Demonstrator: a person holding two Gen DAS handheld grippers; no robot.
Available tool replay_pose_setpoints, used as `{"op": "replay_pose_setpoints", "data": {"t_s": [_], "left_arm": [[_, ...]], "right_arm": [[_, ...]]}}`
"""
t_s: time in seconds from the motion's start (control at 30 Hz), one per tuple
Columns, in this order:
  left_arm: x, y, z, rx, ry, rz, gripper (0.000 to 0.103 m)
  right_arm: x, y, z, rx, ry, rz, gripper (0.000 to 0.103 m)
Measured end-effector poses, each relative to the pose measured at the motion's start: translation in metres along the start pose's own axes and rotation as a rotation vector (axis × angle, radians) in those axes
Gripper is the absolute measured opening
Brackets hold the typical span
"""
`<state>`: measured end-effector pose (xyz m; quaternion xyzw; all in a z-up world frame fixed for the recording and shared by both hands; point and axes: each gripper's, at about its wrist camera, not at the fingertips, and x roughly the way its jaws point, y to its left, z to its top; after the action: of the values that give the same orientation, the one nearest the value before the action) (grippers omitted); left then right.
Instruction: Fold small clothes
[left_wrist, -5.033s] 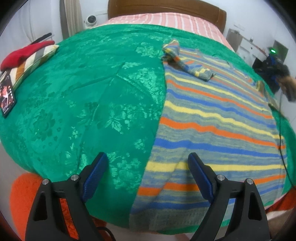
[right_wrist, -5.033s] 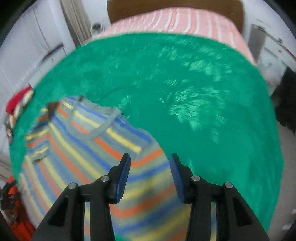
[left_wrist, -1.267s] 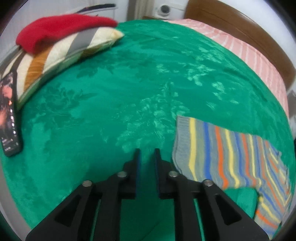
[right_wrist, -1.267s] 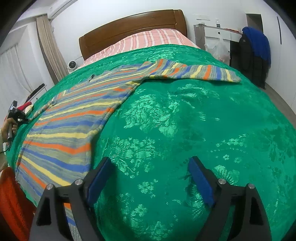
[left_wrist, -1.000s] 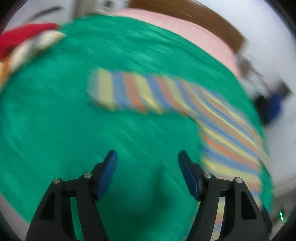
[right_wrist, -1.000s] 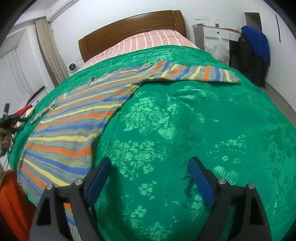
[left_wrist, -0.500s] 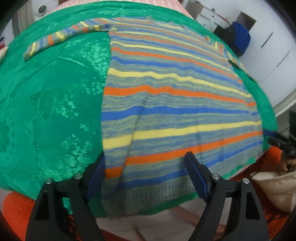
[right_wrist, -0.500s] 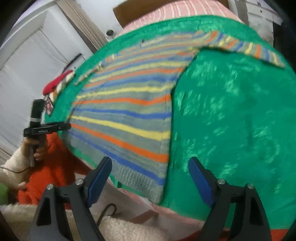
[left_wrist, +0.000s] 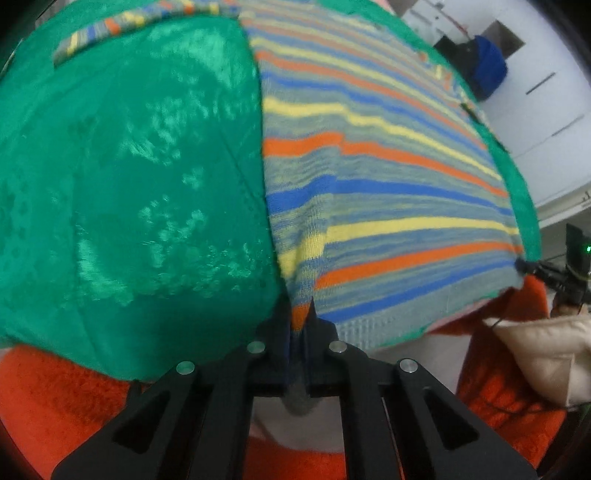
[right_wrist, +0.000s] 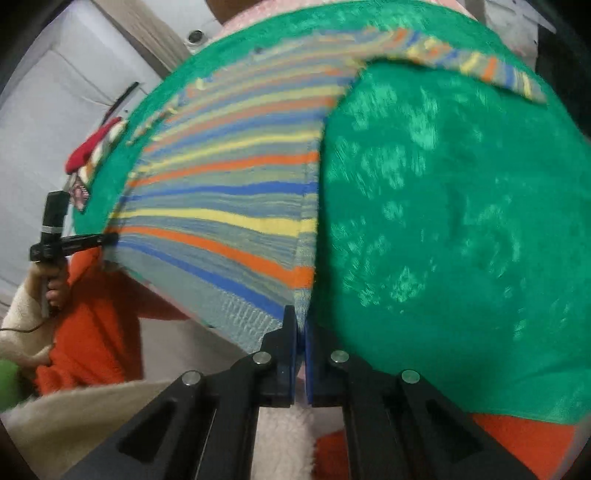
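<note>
The left tool (left_wrist: 300, 314) and right tool (right_wrist: 300, 325) have each just clenched on a bottom corner of the one striped sweater (left_wrist: 369, 147), which lies spread flat over the green bedspread (right_wrist: 443, 203) at the bed's near edge; bare bedspread on both sides.

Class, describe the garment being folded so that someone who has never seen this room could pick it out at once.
Find the bed covered by a shiny green bedspread. Spread flat on it is a knitted sweater, its bottom corners pinched by the left tool and right tool. Its orange, blue, yellow and grey stripes set it apart from the plain green around it.
</note>
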<state>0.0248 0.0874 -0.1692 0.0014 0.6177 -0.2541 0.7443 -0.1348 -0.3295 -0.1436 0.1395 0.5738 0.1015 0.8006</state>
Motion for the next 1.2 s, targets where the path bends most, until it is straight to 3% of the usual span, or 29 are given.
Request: {"op": "replay_pose_setpoints", "data": {"t_s": [0.13,0.2,0.23,0.3,0.4,0.43,0.47,0.5,0.63,0.73,0.9,1.0,1.2], "left_arm": [[-0.003,-0.003,-0.001,0.006,-0.003,0.036,0.011],[-0.012,-0.012,-0.006,0.025,-0.021,0.091,0.026],[-0.018,-0.014,-0.009,0.033,-0.034,0.109,0.030],[-0.039,-0.016,-0.014,0.036,-0.086,0.126,0.047],[-0.069,-0.014,-0.013,0.011,-0.183,0.146,0.072],[-0.078,-0.012,-0.011,0.001,-0.225,0.161,0.075],[-0.086,-0.011,-0.008,-0.010,-0.263,0.176,0.080],[-0.092,-0.011,-0.002,-0.023,-0.304,0.190,0.083],[-0.105,-0.005,0.031,-0.079,-0.462,0.201,0.092],[-0.086,0.001,0.056,-0.124,-0.549,0.230,0.096],[-0.034,0.019,0.080,-0.130,-0.547,0.316,0.096],[-0.011,0.033,0.080,-0.141,-0.517,0.362,0.096],[0.006,0.033,0.073,-0.097,-0.538,0.382,0.102]], "right_arm": [[0.032,-0.003,0.000,0.015,0.037,-0.028,0.003],[0.025,-0.003,0.003,0.014,0.019,-0.030,0.003],[0.023,-0.003,0.001,0.013,0.014,-0.034,0.009],[0.014,-0.003,0.000,0.004,0.006,-0.052,0.014],[-0.012,-0.001,-0.007,-0.032,-0.060,-0.122,0.038],[-0.022,-0.002,-0.007,-0.038,-0.096,-0.151,0.055],[-0.033,-0.001,-0.006,-0.042,-0.152,-0.188,0.061],[-0.042,-0.001,-0.006,-0.045,-0.199,-0.212,0.061],[-0.064,-0.007,0.014,-0.038,-0.357,-0.277,0.068],[-0.061,-0.012,0.038,-0.017,-0.471,-0.323,0.075],[-0.031,-0.036,0.070,0.105,-0.545,-0.414,0.080],[-0.013,-0.047,0.065,0.164,-0.567,-0.444,0.091],[0.019,-0.050,0.054,0.108,-0.542,-0.506,0.103]]}}
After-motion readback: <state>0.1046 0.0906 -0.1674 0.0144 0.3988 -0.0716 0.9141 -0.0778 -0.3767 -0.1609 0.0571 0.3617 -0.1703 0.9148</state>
